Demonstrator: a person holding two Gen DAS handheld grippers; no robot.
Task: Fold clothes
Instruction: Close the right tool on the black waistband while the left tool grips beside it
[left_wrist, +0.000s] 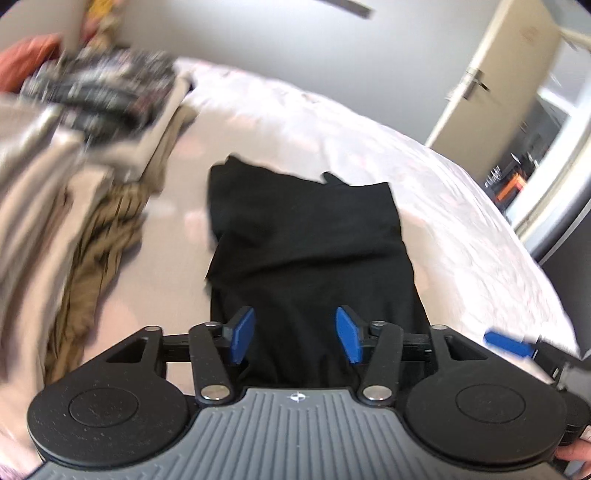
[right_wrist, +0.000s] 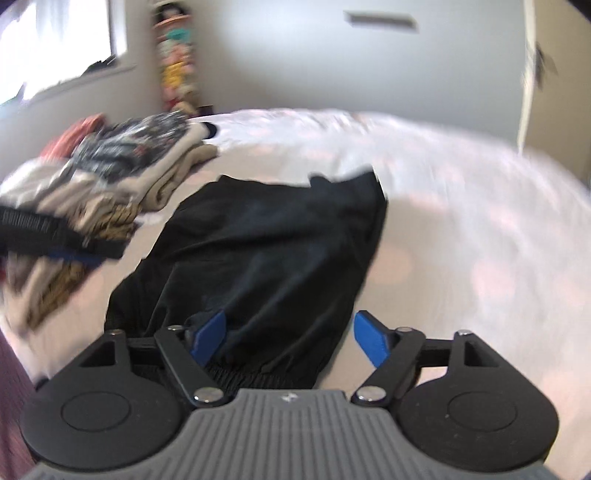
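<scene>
A black garment (left_wrist: 306, 240) lies folded lengthwise on the pale bed cover (left_wrist: 461, 229), stretching away from me. My left gripper (left_wrist: 295, 334) is open above its near end, holding nothing. In the right wrist view the same garment (right_wrist: 266, 251) shows its elastic waistband nearest me. My right gripper (right_wrist: 291, 338) is open above the garment's near right corner, holding nothing. The right gripper's blue tip (left_wrist: 508, 343) shows at the right edge of the left wrist view. The left gripper (right_wrist: 48, 236) shows blurred at the left of the right wrist view.
A heap of clothes (left_wrist: 74, 147) in beige, brown and black-and-white print lies to the left of the garment; it also shows in the right wrist view (right_wrist: 103, 173). A door (left_wrist: 498, 85) stands open at the far right. A window (right_wrist: 55, 44) is at the far left.
</scene>
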